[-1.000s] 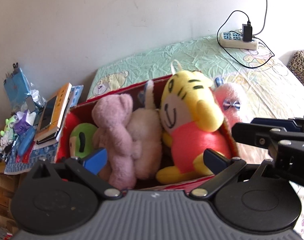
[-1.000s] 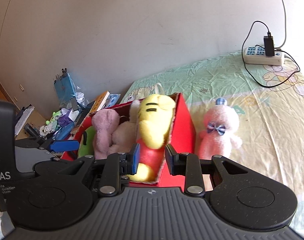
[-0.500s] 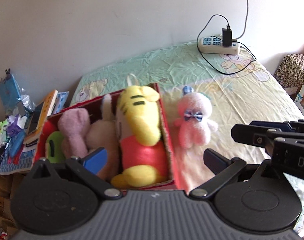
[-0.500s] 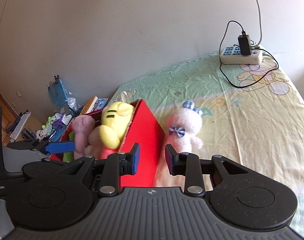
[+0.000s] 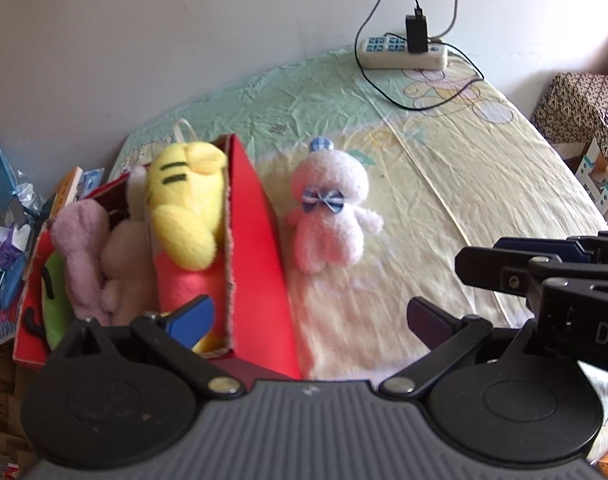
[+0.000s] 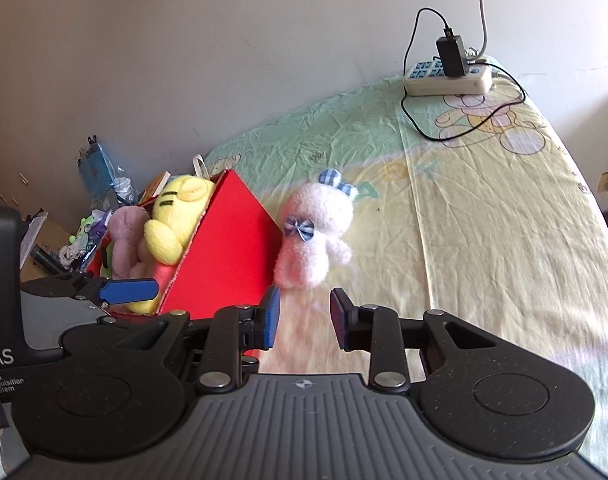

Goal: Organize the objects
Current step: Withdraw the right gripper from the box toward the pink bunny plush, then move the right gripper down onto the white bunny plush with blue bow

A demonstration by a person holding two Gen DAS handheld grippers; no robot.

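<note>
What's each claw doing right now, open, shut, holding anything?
Left claw: open wide, holding nothing.
Right claw: narrowly open, empty, pink plush just beyond its tips.

Fluffy pink plush doll [image 6: 314, 240] beside matt red cardboard box [image 6: 223, 256] on creased cloth sheet [image 6: 484, 216].

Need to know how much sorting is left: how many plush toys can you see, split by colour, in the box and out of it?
Yellow and red, in the red box: 1
Mauve, in box: 1
Beige, in box: 1
Green, in box: 1
Pale pink with blue bow, on the bed beside the box: 1
Total: 5 visible; more may be hidden in the box.
</note>
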